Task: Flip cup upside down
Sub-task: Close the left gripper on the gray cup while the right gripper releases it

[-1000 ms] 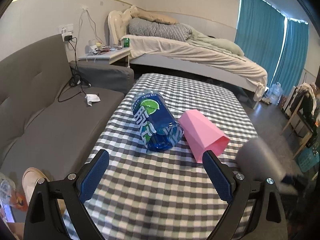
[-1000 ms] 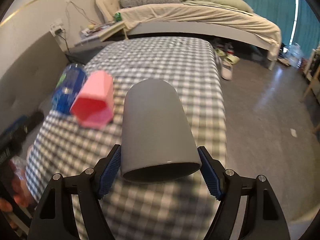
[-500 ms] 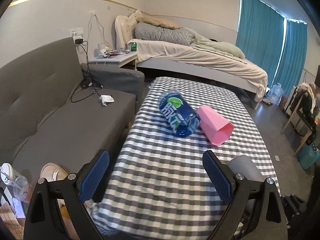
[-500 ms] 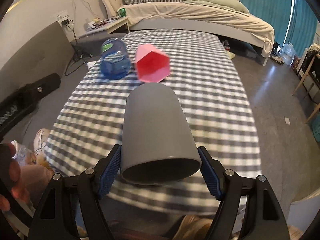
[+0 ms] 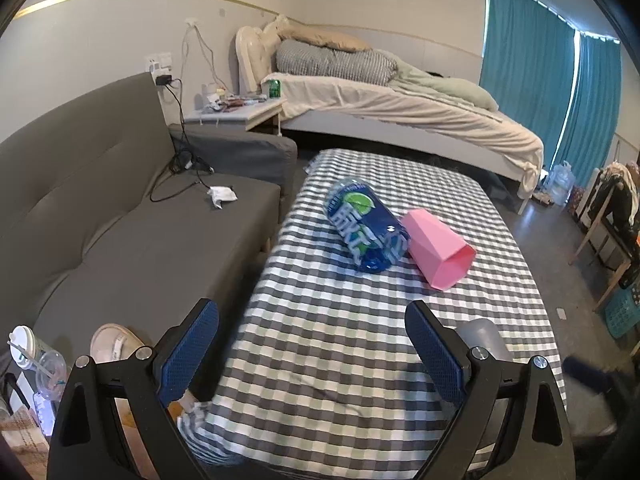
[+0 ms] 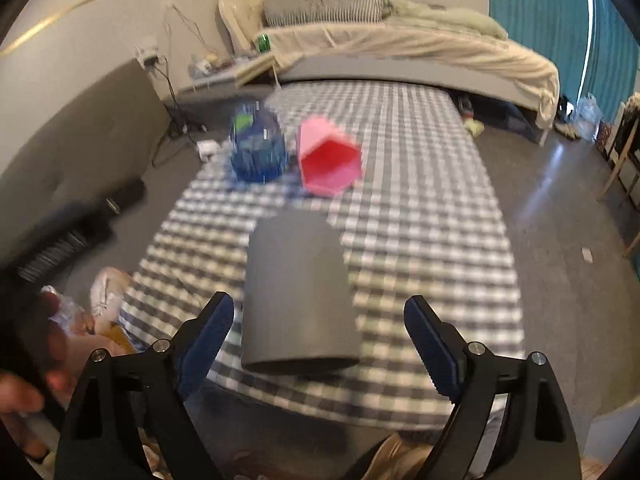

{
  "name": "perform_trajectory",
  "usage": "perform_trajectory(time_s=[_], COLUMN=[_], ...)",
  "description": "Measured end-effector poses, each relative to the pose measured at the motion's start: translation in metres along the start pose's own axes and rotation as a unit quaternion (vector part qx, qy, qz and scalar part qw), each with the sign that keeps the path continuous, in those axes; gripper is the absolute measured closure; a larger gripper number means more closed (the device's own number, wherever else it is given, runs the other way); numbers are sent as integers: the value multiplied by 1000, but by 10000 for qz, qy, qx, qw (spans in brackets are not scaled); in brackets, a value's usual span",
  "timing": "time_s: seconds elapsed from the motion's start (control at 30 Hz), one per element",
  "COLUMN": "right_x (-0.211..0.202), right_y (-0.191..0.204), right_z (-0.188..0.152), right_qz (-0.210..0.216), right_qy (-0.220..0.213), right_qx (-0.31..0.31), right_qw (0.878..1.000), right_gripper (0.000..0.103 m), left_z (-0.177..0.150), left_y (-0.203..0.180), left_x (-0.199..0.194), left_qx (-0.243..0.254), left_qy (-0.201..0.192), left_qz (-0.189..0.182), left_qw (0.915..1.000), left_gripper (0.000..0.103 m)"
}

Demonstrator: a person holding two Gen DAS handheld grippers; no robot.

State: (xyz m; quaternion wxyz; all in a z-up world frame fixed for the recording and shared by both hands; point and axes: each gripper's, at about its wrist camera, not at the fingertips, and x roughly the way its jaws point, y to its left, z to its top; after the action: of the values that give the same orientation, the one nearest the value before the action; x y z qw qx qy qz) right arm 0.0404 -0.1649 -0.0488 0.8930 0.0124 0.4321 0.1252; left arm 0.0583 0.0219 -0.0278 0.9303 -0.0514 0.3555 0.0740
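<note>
Right wrist: blurred grey cup, rim downward.

Motion blur smears the blue bottle and pink cup.

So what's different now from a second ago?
The right gripper has let go of the grey cup: its jaws, clamped on the cup before, now stand open on either side. The cup sits mouth-down on the checked tablecloth. The left gripper pulled back, still open. The pink cup and blue bottle still lie on their sides.
</note>
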Motion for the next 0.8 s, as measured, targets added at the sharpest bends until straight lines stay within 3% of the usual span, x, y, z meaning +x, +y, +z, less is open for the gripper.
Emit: perform_trajectory(time_s=[0.2, 0.47, 0.67, 0.8], right_x=[-27, -12, 2, 3], right_y=[-36, -94, -107, -107], right_z=[29, 42, 45, 48], right_qz=[-109, -470, -526, -533], right_qy=[-336, -460, -461, -555], right_qx=[-101, -50, -66, -154], right_qw=[9993, 9978, 9975, 9969], right_gripper=[16, 16, 16, 16], left_z=[2, 1, -2, -8], left_y=[-34, -80, -93, -107], left_x=[14, 36, 60, 71], left_qx=[200, 539, 251, 314], left_qy=[395, 1017, 1560, 1833], left_qz=[-184, -350, -566, -722], left_qw=[9989, 9927, 9858, 9799], left_gripper=[6, 6, 6, 7])
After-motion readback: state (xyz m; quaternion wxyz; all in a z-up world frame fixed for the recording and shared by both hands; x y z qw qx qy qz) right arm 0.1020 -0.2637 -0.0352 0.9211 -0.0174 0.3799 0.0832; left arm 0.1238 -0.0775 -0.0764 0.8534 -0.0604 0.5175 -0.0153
